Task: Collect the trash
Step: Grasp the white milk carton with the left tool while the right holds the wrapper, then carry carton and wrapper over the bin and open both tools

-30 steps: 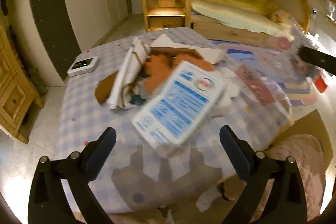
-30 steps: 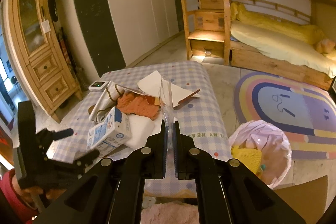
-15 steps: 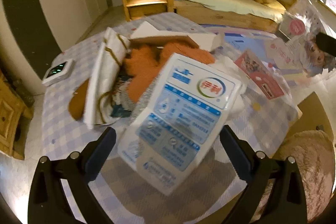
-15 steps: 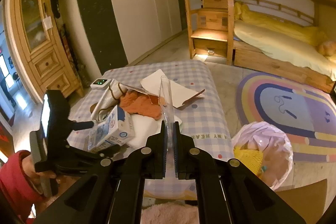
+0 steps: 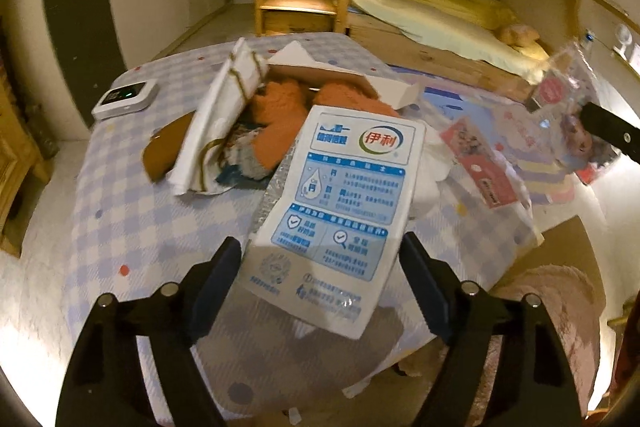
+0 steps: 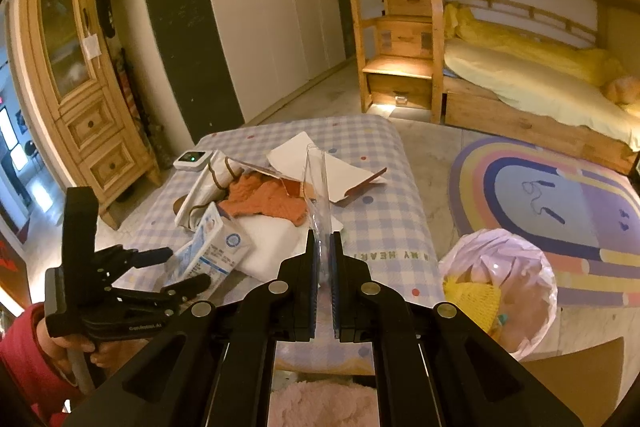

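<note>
Closing around the milk carton (image 5: 340, 203), the left gripper (image 5: 320, 267) has its fingers beside the carton's lower edges on the checked table (image 5: 120, 195) — contact unclear. From the right wrist, the right gripper (image 6: 325, 259) pinches a clear plastic wrapper (image 6: 317, 187) — jaws nearly together.

1. Milk carton (image 5: 344, 195): 1, blue and white.
2. Orange knitted items (image 6: 266, 201): 1 heap; separate pieces can't be told.
3. White paper bag (image 5: 224, 115) with brown cord handles: 1.
4. Clear plastic packet (image 6: 318, 195): 1.
5. White device (image 5: 126, 98) with a lit screen: 1.
6. Bin bag (image 6: 500, 287), pink, on the floor: 1.
7. Grippers: 2, the left gripper (image 5: 320, 267) and the right gripper (image 6: 325, 251).
</note>
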